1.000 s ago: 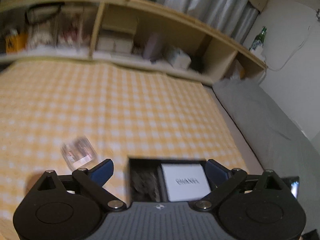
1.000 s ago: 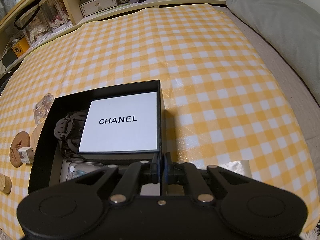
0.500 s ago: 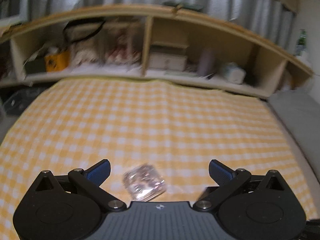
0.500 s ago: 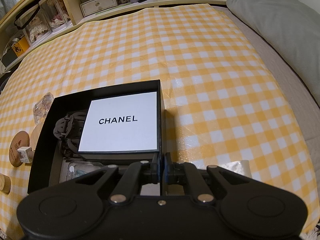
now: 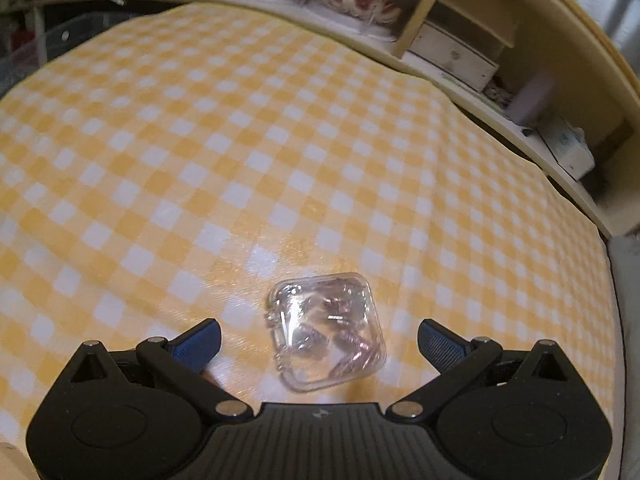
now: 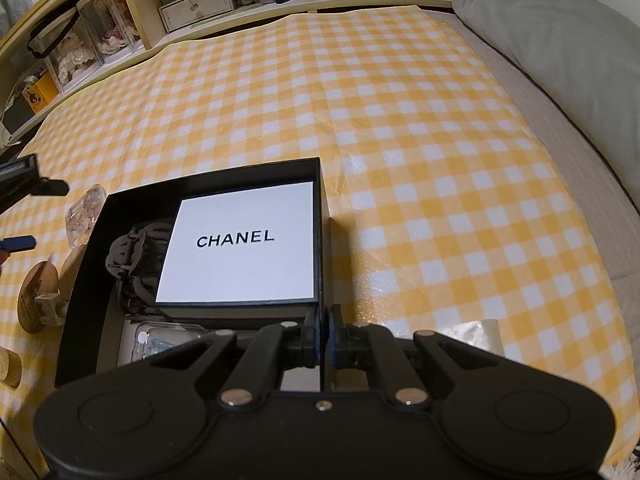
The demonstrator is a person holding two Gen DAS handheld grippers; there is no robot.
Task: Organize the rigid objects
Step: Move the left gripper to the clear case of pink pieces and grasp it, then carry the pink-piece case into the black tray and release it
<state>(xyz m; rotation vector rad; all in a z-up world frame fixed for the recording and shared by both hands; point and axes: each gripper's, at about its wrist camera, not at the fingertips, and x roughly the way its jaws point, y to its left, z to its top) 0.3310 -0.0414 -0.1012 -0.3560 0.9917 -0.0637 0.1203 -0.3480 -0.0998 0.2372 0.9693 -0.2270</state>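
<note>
**Ann:** Progress check: the black box (image 6: 316,168) already holds a white Chanel box (image 6: 240,248), a dark hair claw (image 6: 132,256) beside it on the left, and a small clear case (image 6: 168,336) in the near corner. So a fair part of the sorting looks done.

**Ben:** And the left tool (image 5: 319,338) hangs with its blue pads spread wide, one on each side of a clear plastic case (image 5: 326,332) lying on the yellow checked cloth (image 5: 240,140). Nothing is gripped yet.

**Ann:** The right tool (image 6: 324,336) is pinched narrow on the box's near right wall, steadying it, I'd judge.

**Ben:** What's left? From the right view, that clear plastic case sits just outside the box's left wall, near the far corner. Nearer along the same side lie round wooden discs (image 6: 34,300) with a small white cube (image 6: 48,304) on them, plus another wooden piece (image 6: 10,364) at the edge.

**Ann:** Anything in the way?

**Ben:** The box wall stands between case and interior, so it needs lifting over. Free floor inside looks tight. Shelves (image 6: 132,12) at the back and a grey pillow (image 6: 560,40) on the right are well apart.
</note>
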